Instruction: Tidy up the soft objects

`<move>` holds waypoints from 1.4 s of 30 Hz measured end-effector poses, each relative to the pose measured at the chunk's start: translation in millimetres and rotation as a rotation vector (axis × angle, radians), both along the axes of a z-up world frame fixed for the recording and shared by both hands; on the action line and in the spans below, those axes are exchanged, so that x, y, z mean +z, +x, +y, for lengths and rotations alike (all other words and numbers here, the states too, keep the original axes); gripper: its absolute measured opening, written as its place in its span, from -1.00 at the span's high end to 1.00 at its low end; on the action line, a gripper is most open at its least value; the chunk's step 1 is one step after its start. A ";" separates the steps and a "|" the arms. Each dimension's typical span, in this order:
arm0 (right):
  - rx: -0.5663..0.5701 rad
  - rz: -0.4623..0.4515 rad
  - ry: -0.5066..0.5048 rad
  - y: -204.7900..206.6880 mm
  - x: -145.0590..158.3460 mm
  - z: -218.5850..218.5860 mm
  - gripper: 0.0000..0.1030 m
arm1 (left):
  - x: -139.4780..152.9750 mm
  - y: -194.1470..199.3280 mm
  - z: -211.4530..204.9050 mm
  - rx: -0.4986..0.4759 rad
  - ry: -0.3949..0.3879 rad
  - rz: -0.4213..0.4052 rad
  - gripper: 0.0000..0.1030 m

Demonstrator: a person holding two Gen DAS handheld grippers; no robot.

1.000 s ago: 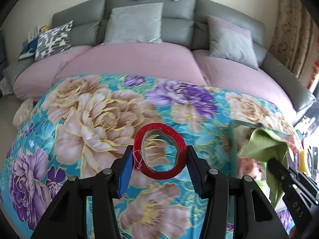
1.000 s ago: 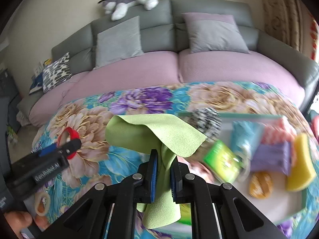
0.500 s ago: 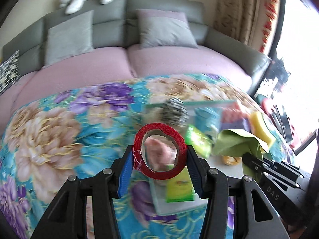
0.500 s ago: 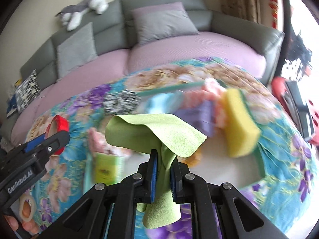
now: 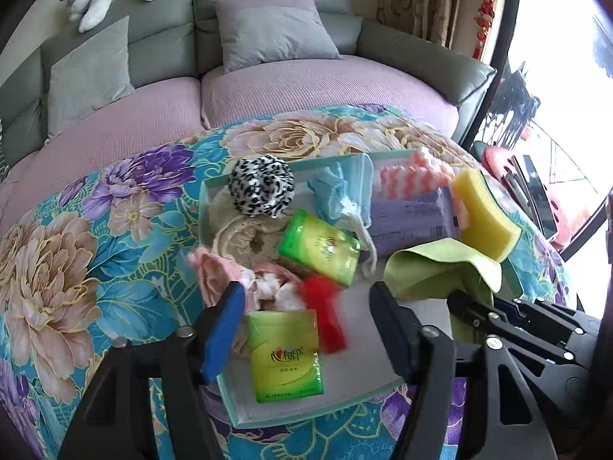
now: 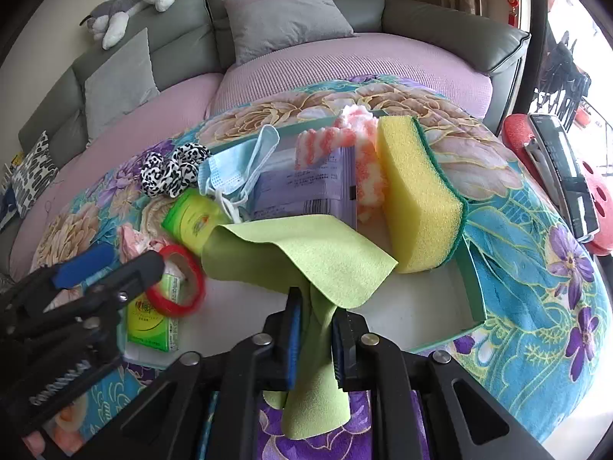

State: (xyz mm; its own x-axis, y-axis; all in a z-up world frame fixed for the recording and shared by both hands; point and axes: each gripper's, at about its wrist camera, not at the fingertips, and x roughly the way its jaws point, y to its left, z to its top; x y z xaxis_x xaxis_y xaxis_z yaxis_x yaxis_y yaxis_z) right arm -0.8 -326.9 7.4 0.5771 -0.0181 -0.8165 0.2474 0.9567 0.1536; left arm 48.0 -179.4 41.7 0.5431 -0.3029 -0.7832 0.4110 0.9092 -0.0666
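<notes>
Two tissue packs (image 5: 283, 356), one sponge (image 5: 484, 218), one green cloth (image 6: 306, 257), one mask (image 5: 345, 195), one red tape roll (image 6: 180, 287), two grey cushions (image 5: 268, 30)

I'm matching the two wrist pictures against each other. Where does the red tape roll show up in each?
Left wrist: red tape roll, blurred, low centre, between the opening jaws.
Right wrist: lower left, beside the left gripper.
Shared landmark: yellow sponge.

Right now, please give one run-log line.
left gripper: opening, red tape dropping | right gripper: opening, green cloth between | over tray
</notes>
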 end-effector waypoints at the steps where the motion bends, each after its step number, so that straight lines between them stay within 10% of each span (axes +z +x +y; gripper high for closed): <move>1: 0.002 0.004 0.002 0.5 -1.4 0.6 0.51 | 0.3 0.4 2.4 0.007 0.001 0.001 -0.35; 17: 0.034 0.022 -0.026 -0.9 -8.3 16.1 -0.98 | -16.4 -18.4 76.4 0.281 0.016 0.004 -0.87; 42: 0.098 -0.019 -0.082 -34.2 3.0 64.0 -1.00 | -17.3 -60.4 124.7 0.413 0.041 -0.013 -0.87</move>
State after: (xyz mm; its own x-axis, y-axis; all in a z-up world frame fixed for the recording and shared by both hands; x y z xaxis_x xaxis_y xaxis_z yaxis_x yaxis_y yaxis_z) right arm -35.0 -262.8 10.4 0.5947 -0.0270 -0.8035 0.1497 0.9857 0.0777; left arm -12.4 -54.7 24.5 0.6220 -0.0262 -0.7826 0.0121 0.9996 -0.0239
